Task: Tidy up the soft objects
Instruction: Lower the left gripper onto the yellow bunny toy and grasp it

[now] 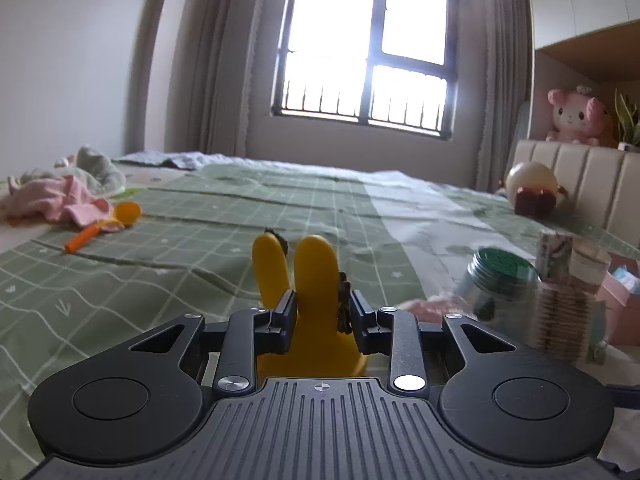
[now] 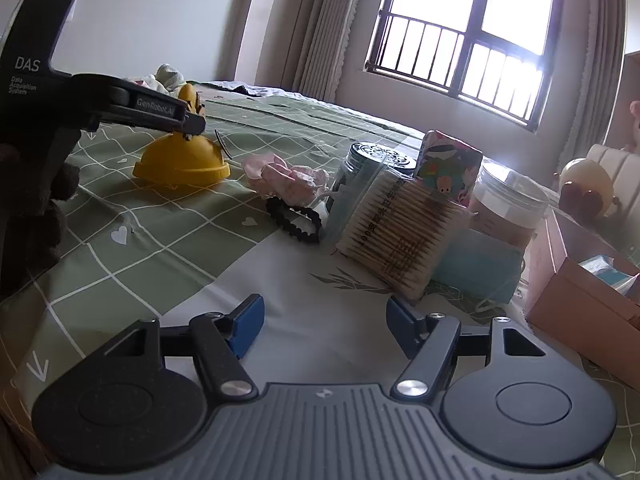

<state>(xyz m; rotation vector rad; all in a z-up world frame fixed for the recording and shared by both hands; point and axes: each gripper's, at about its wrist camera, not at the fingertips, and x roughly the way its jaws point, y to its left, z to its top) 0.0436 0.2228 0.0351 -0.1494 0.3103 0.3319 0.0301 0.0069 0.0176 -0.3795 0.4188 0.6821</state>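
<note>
My left gripper [image 1: 320, 312] is shut on a yellow rabbit-eared stand [image 1: 312, 280] that carries dark hair ties on its ears. The right wrist view shows the stand's dome base [image 2: 182, 160] resting on the green checked bedspread [image 2: 120, 216] with the left gripper [image 2: 188, 120] clamped on it from the left. A pink scrunchie [image 2: 288, 180] and a black bead bracelet [image 2: 296, 218] lie to the right of the stand. My right gripper [image 2: 324, 320] is open and empty, low over the bed in front of them.
A cotton swab pack [image 2: 404, 232], a dark-lidded jar [image 2: 376, 160], a patterned box [image 2: 448, 164], a clear tub [image 2: 508, 200] and a blue mask [image 2: 476, 268] cluster at right. A pink box [image 2: 580, 292] stands further right. Pink clothes [image 1: 60, 200] and an orange toy [image 1: 104, 224] lie far left.
</note>
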